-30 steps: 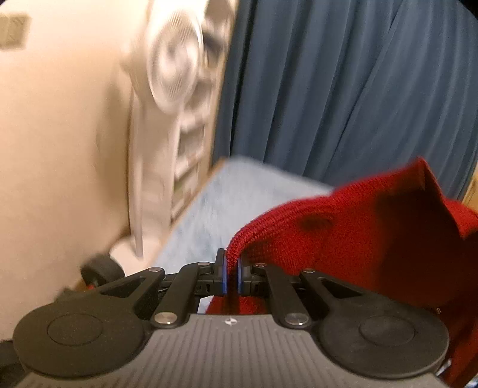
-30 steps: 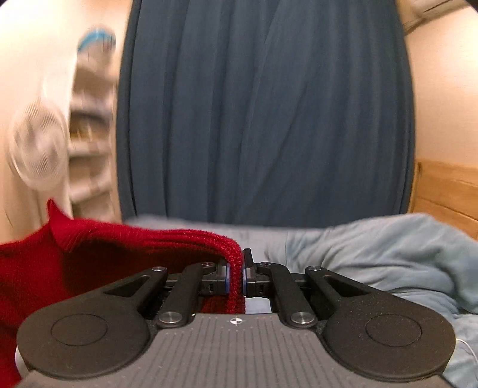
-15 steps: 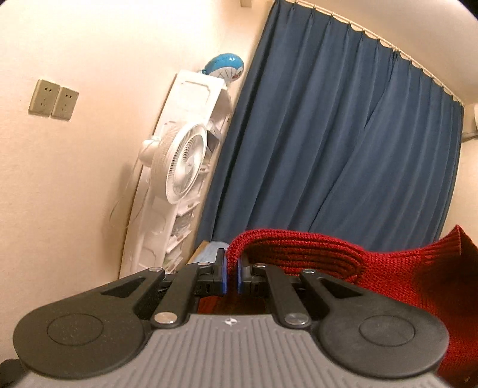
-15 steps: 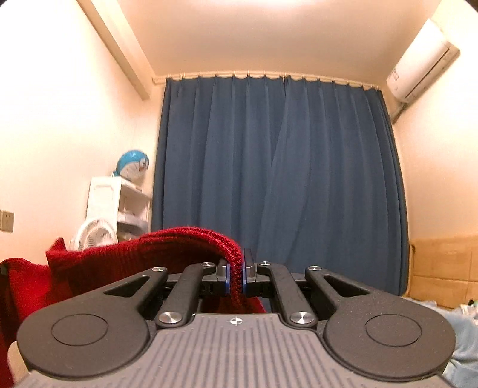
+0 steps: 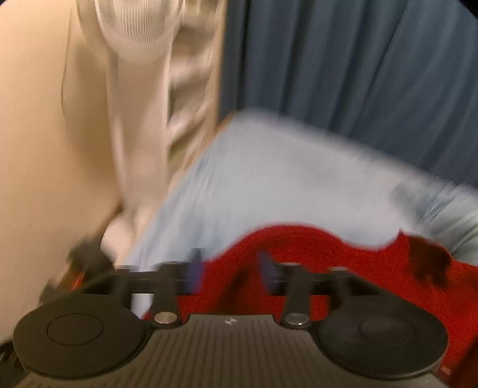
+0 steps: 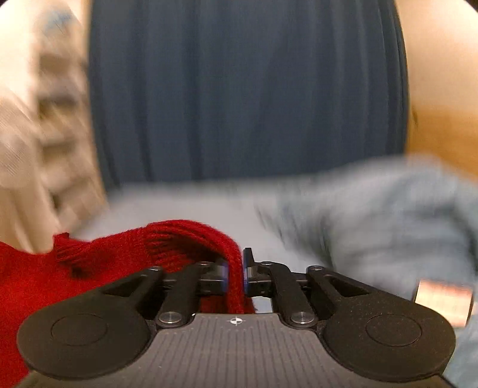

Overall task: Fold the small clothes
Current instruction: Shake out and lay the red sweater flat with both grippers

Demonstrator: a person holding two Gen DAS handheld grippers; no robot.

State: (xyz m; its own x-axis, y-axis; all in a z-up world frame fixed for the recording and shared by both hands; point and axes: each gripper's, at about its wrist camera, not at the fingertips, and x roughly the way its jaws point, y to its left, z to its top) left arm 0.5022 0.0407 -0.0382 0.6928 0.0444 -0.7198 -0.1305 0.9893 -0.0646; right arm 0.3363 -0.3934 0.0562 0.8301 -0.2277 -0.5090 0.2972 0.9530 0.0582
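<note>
A red knitted garment (image 5: 313,253) lies low over the pale blue bed (image 5: 283,179). My left gripper (image 5: 230,271) has its jaws spread apart, with the red knit lying loose between and in front of them. In the right wrist view my right gripper (image 6: 236,274) is shut on an edge of the red garment (image 6: 113,256), which trails off to the left. Both views are blurred by motion.
A white fan (image 5: 134,27) and white shelves stand at the left by the wall. A dark blue curtain (image 6: 245,89) hangs behind the bed. A crumpled grey-blue blanket (image 6: 388,215) lies on the right. A wooden headboard (image 6: 442,140) is at far right.
Both grippers swung down from the raised position toward the bed. My left gripper opened and let go of the red garment. My right gripper stays shut on it.
</note>
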